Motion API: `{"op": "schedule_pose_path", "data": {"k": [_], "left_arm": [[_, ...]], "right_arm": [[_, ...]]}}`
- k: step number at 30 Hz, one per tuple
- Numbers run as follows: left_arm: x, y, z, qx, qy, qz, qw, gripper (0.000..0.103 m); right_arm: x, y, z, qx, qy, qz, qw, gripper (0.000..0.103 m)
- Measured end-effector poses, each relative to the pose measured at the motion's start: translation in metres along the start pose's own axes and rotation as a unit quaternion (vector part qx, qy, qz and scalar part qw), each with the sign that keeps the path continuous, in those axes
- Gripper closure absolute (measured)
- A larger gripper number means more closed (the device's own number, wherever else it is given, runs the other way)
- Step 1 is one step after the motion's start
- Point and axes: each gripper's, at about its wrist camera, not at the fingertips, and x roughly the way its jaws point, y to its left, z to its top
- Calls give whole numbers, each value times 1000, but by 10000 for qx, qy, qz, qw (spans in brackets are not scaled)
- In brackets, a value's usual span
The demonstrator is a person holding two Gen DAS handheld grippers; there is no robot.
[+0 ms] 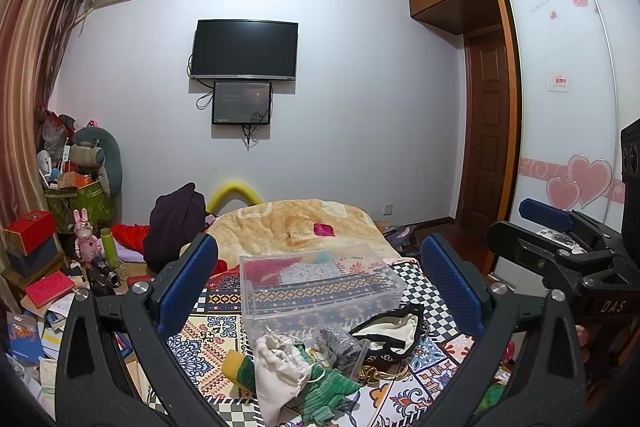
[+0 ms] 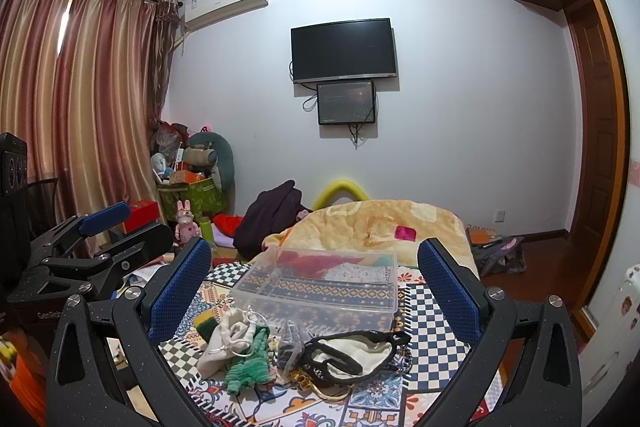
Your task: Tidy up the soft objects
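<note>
A clear plastic box (image 1: 320, 287) (image 2: 320, 287) stands empty on the patterned blanket. In front of it lies a pile of soft things: a white drawstring pouch (image 1: 280, 367) (image 2: 224, 343), a green knitted piece (image 1: 324, 391) (image 2: 248, 367), a yellow sponge (image 1: 236, 367) (image 2: 206, 325), a grey item in a clear bag (image 1: 340, 345) (image 2: 290, 345), and a black-and-cream bag (image 1: 388, 333) (image 2: 352, 351). My left gripper (image 1: 320, 291) is open and empty above the pile. My right gripper (image 2: 316, 287) is open and empty too, and shows at the right of the left wrist view (image 1: 560, 239).
A yellow quilt (image 1: 304, 227) with a pink square lies behind the box. Dark clothes (image 1: 176, 227), a pink rabbit toy (image 1: 86, 239), boxes and books clutter the left side. A wardrobe (image 1: 568, 107) and door stand on the right.
</note>
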Motion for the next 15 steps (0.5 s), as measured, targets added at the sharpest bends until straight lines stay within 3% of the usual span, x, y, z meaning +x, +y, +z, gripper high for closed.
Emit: {"op": "schedule_pose_path", "data": {"k": [15], "left_arm": [[0,-3,2,18,-22,-13,10000,0]], "right_arm": [[-1,1,1,12,-3,14,10000,0]]}}
